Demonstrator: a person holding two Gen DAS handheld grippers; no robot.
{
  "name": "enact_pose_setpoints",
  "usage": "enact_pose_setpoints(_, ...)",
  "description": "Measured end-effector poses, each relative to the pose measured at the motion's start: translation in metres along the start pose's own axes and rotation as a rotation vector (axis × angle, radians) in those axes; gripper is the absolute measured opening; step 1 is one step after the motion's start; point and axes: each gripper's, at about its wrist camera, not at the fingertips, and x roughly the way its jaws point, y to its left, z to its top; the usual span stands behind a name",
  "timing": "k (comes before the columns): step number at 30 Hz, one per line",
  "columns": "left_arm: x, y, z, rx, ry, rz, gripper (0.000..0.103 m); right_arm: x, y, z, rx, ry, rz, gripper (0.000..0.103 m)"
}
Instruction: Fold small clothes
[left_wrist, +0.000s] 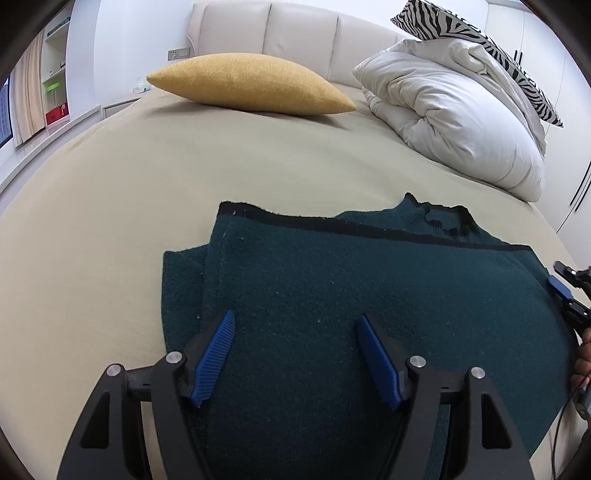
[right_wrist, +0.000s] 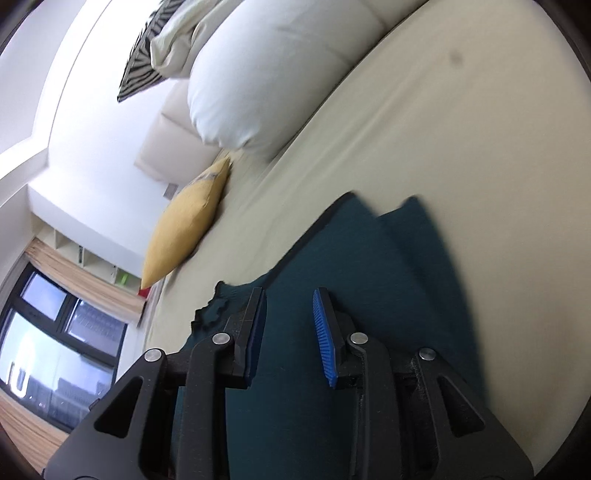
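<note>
Over the folded green sweater (left_wrist: 332, 295), both the left gripper (left_wrist: 297, 332) and right gripper (right_wrist: 290, 314) gape empty.

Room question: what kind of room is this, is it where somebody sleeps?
Most likely a bedroom. A big bed with a padded headboard fills the view, and a yellow pillow and a bunched white duvet lie on it. A dark green sweater lies partly folded on the sheet.

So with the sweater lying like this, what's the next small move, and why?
Probably lower the left gripper and close it on the sweater near edge. Both grippers hover open over it, the right gripper too, holding nothing, and the sweater looks only partly folded on the bed.
</note>
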Motion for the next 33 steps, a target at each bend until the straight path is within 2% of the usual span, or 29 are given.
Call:
enact_pose_setpoints(1, 0.0, 0.0, -0.001, 0.001, -0.002, 0.001, 0.071, -0.011, 0.0, -0.002, -0.014, -0.007, -0.01, 0.028)
enact_pose_setpoints(3, -0.001, 0.002, -0.001, -0.001, -0.002, -0.005, 0.072, -0.023, 0.006, -0.009, -0.033, -0.012, -0.019, 0.038)
enact_pose_setpoints(6, -0.005, 0.004, -0.001, -0.013, 0.004, -0.027, 0.074, -0.046, 0.019, -0.029, -0.049, -0.006, 0.016, 0.048)
enact_pose_setpoints(10, -0.034, 0.022, -0.004, -0.129, 0.0, -0.11, 0.074, -0.064, 0.05, -0.069, -0.117, 0.066, 0.07, 0.048)
enact_pose_setpoints(14, -0.067, 0.054, -0.02, -0.236, -0.026, -0.116, 0.078, -0.067, 0.072, -0.103, -0.172, 0.154, 0.124, 0.048)
enact_pose_setpoints(19, -0.072, 0.097, -0.048, -0.405, 0.047, -0.228, 0.078, -0.065, 0.082, -0.127, -0.165, 0.209, 0.171, 0.048)
enact_pose_setpoints(22, -0.07, 0.099, -0.053, -0.425, 0.09, -0.293, 0.078, -0.065, 0.084, -0.143, -0.14, 0.243, 0.192, 0.049)
enact_pose_setpoints(25, -0.059, 0.099, -0.054, -0.496, 0.155, -0.403, 0.078, -0.061, 0.094, -0.156, -0.147, 0.274, 0.208, 0.049)
enact_pose_setpoints(29, -0.05, 0.108, -0.054, -0.603, 0.198, -0.475, 0.077, -0.068, 0.107, -0.168, -0.17, 0.309, 0.235, 0.049)
enact_pose_setpoints(33, -0.04, 0.109, -0.05, -0.634, 0.26, -0.544, 0.076, -0.067, 0.123, -0.17, -0.181, 0.329, 0.271, 0.049)
